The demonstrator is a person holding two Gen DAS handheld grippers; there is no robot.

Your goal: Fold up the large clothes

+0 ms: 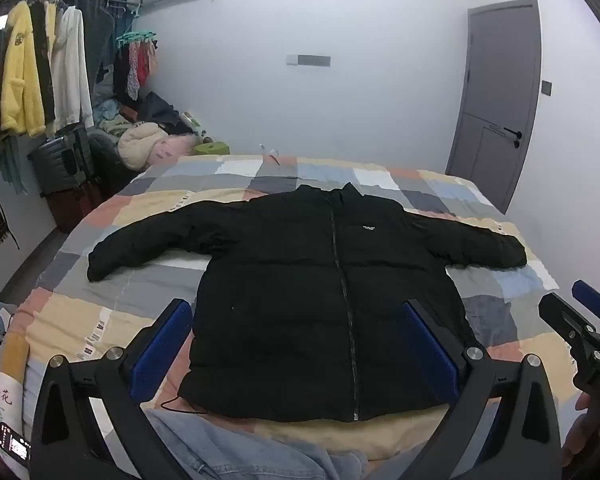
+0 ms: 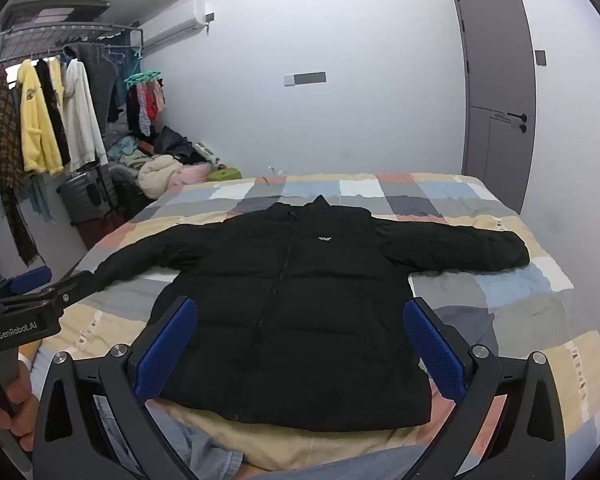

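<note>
A black puffer jacket (image 1: 312, 280) lies flat and front up on the bed, zipped, both sleeves spread out to the sides; it also shows in the right wrist view (image 2: 296, 304). My left gripper (image 1: 296, 348) is open and empty, held above the jacket's hem near the bed's front edge. My right gripper (image 2: 300, 344) is open and empty, also above the hem. The right gripper shows at the right edge of the left wrist view (image 1: 580, 312), and the left gripper at the left edge of the right wrist view (image 2: 40, 292).
The bed has a patchwork checked cover (image 1: 112, 320). Light blue denim (image 1: 228, 448) lies at the front edge. A clothes rack (image 1: 48, 72) with hanging garments, a dark suitcase (image 1: 60, 160) and piled clothes stand left. A grey door (image 1: 500, 100) is at the back right.
</note>
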